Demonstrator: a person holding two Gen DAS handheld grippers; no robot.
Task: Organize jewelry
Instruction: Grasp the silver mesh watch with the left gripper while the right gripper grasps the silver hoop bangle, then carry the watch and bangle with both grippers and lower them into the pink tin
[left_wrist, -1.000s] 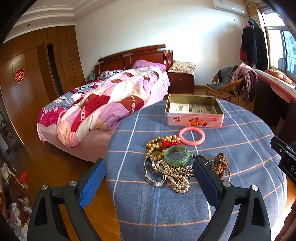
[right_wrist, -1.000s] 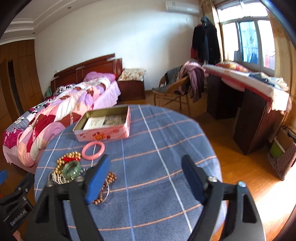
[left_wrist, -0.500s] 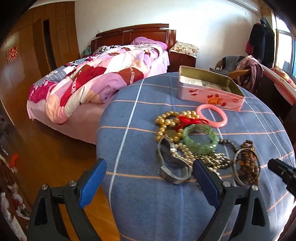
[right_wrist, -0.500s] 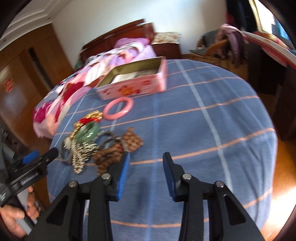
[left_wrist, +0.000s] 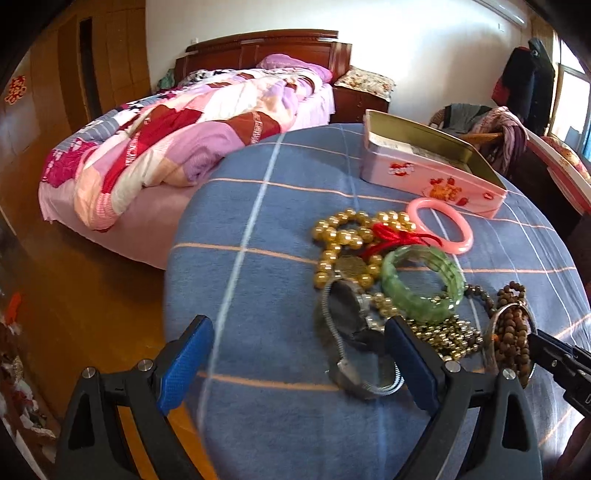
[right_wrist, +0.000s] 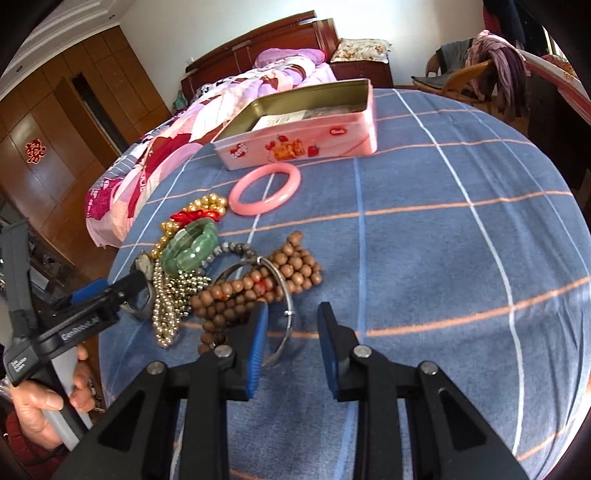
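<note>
A jewelry pile lies on the blue checked cloth (right_wrist: 443, 229): gold beads (left_wrist: 343, 236), a green bangle (left_wrist: 424, 284), a pink bangle (right_wrist: 264, 190), a metal watch (left_wrist: 351, 332), wooden beads (right_wrist: 258, 288) and a thin silver bangle (right_wrist: 286, 295). An open pink tin (right_wrist: 303, 144) stands behind them. My left gripper (left_wrist: 299, 354) hangs wide open over the near edge, with the watch beside its right finger. My right gripper (right_wrist: 291, 332) is closing, its jaws narrow. The silver bangle's rim lies between them, and the pads do not press it.
The round table drops off to a wooden floor (left_wrist: 92, 295) on the left. A bed with a patchwork quilt (left_wrist: 184, 129) stands behind it. A chair draped with clothes (right_wrist: 480, 62) and a dark desk are at the back right. A hand (right_wrist: 40, 398) holds the left gripper's handle.
Both grippers have sunk toward the jewelry pile and tilted down. The right jaws have narrowed from wide to a small gap. The left jaws stay wide.
</note>
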